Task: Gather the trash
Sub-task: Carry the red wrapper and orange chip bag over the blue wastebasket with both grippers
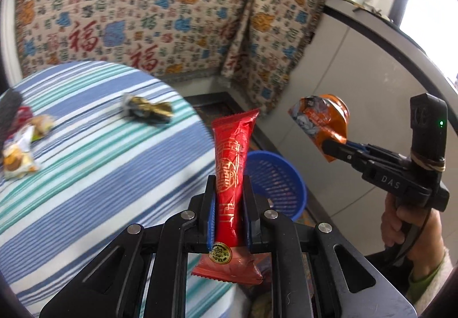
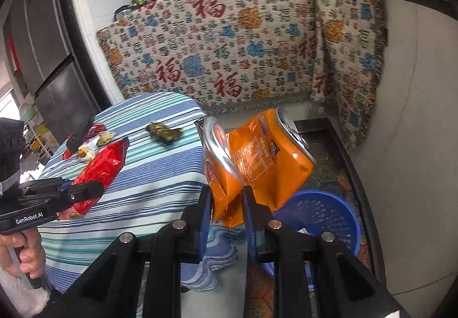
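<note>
My left gripper (image 1: 229,189) is shut on a red snack wrapper (image 1: 233,163) with gold print, which stands up between its blue pads. My right gripper (image 2: 227,197) is shut on a crushed orange drink can (image 2: 257,157). Both are held in the air past the table edge, above and near a blue plastic basket (image 1: 274,175) (image 2: 323,212) on the floor. In the left wrist view the right gripper (image 1: 332,146) holds the orange can (image 1: 323,120) at the right. The right wrist view shows the left gripper (image 2: 97,186) with the red wrapper (image 2: 100,169) at the left.
A round table with a blue-and-green striped cloth (image 1: 86,152) bears a gold-and-dark wrapper (image 1: 148,110) and several wrappers (image 1: 20,152) at its left edge. A patterned blanket (image 1: 143,17) hangs over the counter behind. White cabinets (image 1: 357,74) stand at the right.
</note>
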{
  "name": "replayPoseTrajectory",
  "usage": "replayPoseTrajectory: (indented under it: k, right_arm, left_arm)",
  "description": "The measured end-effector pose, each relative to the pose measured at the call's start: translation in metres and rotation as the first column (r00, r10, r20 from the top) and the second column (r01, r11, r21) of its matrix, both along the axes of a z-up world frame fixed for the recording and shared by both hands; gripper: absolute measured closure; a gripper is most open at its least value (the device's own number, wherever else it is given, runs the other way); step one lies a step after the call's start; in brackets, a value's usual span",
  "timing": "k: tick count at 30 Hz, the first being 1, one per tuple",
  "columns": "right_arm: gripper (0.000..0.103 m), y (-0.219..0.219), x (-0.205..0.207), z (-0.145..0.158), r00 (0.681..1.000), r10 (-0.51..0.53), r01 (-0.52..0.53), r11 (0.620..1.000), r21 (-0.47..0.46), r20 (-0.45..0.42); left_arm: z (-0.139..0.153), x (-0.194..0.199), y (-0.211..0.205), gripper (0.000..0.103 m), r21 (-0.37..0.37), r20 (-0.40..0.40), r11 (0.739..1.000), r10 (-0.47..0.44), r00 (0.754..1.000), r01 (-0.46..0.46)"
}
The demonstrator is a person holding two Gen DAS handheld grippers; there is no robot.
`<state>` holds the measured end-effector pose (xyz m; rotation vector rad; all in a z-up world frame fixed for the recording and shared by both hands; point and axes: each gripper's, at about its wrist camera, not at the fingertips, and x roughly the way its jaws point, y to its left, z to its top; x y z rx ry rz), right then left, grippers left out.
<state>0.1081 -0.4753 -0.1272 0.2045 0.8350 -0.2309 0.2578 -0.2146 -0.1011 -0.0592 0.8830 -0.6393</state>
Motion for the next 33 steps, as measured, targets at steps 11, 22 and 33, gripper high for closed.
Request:
replayPoseTrajectory:
  k: [11, 22, 33]
  right_arm:
    - [0.081, -0.069, -0.035, -0.005, 0.991, -0.133, 0.132, 0.991, 0.030, 0.000]
    - [0.081, -0.127, -0.037, -0.026, 0.975, -0.213, 0.218, 0.973, 0.080, -0.068]
    - [0.081, -0.150, -0.026, -0.050, 0.967, -0.216, 0.229, 0.969, 0.091, -0.134]
  left_arm:
    - [-0.018, 0.019, -0.103, 0.089, -0.008, -0.042, 0.997, -0.075, 0.996, 0.075]
    - [-0.043, 0.036, -0.173, 0.089, -0.027, -0.056, 0.992, -0.123, 0.991, 0.122]
    - [-0.074, 0.056, -0.193, 0.089, -0.034, -0.106, 0.993, -0.114, 0.988, 0.111]
